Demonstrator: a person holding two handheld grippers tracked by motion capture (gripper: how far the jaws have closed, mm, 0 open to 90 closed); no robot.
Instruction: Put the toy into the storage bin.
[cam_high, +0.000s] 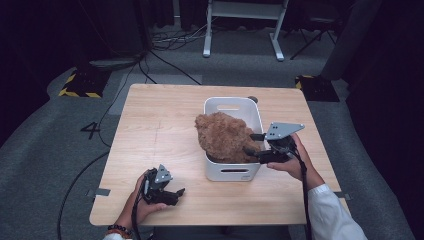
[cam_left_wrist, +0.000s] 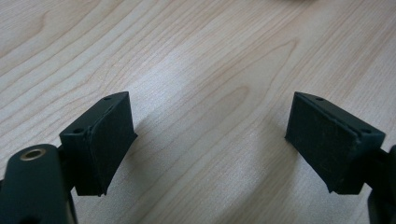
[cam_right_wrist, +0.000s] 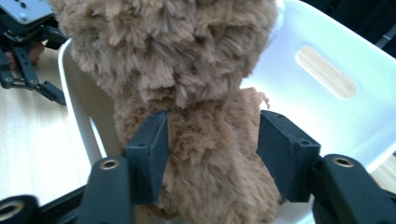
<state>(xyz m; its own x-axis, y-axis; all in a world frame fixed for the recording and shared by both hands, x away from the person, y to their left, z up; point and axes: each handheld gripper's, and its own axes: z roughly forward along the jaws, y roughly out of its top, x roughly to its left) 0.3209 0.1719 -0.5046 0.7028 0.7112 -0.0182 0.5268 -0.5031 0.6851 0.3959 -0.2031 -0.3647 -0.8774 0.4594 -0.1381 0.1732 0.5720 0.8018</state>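
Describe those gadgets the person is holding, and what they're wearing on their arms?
Both are black, skeletal frames ending in two flat, blocky fingers. The right gripper carries a grey three-cornered plate with small holes; the left gripper has a smaller one. A black cable trails from each. The right arm wears a white sleeve; the left wrist a dark beaded bracelet.

1. We read one mark: a dark figure "4" (cam_high: 90, 130) on the grey floor (cam_high: 45, 150) to the left of the table, seen in the high view.
2. We find yellow-and-black hazard stripes (cam_high: 79, 93) edging a dark floor plate at the upper left, with no words on them.
3. We can read no other text, label or brand.
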